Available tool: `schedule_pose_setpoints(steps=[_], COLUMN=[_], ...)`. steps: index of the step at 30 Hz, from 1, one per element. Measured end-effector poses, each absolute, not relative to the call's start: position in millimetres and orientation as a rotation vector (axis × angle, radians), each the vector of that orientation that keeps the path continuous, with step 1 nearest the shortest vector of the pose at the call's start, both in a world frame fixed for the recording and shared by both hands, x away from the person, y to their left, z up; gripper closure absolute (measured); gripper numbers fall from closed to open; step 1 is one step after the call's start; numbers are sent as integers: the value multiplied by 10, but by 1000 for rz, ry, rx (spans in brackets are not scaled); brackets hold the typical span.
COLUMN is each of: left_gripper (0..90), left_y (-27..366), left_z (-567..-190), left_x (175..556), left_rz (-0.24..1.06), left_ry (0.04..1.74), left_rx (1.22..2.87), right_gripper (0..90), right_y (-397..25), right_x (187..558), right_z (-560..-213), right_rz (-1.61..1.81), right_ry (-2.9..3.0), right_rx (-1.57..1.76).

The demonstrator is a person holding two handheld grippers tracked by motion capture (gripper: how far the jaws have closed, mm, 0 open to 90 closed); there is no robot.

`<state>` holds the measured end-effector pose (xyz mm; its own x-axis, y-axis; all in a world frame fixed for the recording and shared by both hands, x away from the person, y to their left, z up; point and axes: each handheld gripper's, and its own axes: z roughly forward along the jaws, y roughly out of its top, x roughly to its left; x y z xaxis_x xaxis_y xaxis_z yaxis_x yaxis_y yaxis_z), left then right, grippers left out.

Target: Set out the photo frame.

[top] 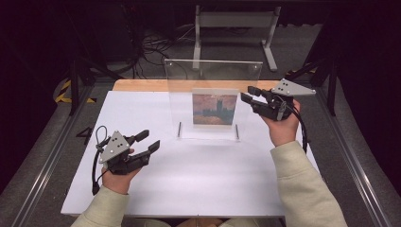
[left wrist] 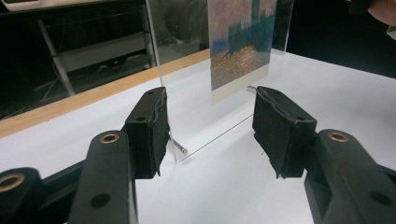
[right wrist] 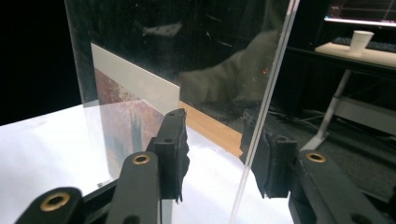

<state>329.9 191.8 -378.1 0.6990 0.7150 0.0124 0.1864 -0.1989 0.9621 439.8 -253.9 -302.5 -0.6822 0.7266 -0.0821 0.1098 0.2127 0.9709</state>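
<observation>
**Both grippers at the clear frame, fingers spread**

Clear acrylic frame [top: 213, 99] stands upright near the far-middle of the white surface [top: 198, 175], w/ a painted picture card [top: 214, 109] sandwiched in its lower centre. Small metal pegs at the frame's base, front side.

Right gripper [top: 248, 93] is at the frame's right edge, raised off the surface. Fingers [right wrist: 173, 149] wide apart, straddling that edge: one finger on the card side of the pane, the other behind it. Contact w/ the pane: can't tell. Not clamped.

Left gripper [top: 148, 140] sits well in front of the frame & to its left, low near the surface, pointing toward the frame's lower left corner. Fingers [left wrist: 148, 133] wide open, nothing between them; frame corner & one peg seen through the gap, not touching.

Wooden strip [top: 142, 85] runs along the surface's edge behind the frame.
</observation>
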Motion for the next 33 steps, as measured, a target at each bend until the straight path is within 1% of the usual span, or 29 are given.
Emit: schedule_pose_setpoints(steps=[5, 9, 15, 16, 17, 24, 28, 30, 33], left_gripper=[457, 450, 436, 433, 433, 397, 365, 360, 346], left_y=[1972, 1997, 2048, 2048, 2063, 2146, 2179, 2201, 2238], left_z=[-3824, -3851, -3874, -3874, -3881, -3928, -3963, -3984, -4029], left_x=[3313, 3325, 3319, 3319, 3318, 3302, 3292, 3285, 3271], left_rz=[558, 553, 538, 538, 537, 506, 493, 491, 484], left_ry=[743, 751, 765, 765, 766, 790, 792, 797, 801], left_rx=[1747, 1757, 1769, 1769, 1769, 1776, 1777, 1786, 1791], right_gripper=[545, 418, 249, 249, 223, 158, 123, 118, 99], right_y=[-2522, -2521, -2593, -2593, -2614, -2883, -3082, -3110, -3221], right_x=[4508, 4505, 4331, 4331, 4290, 3953, 3750, 3724, 3614], right_z=[-3048, -3079, -3053, -3053, -3053, -3119, -3268, -3297, -3440], right_rz=[1459, 1444, 1435, 1435, 1432, 1446, 1448, 1448, 1439], right_ry=[1959, 1946, 1934, 1934, 1940, 1966, 1978, 1981, 1991], right_rx=[795, 823, 826, 826, 826, 849, 886, 894, 928])
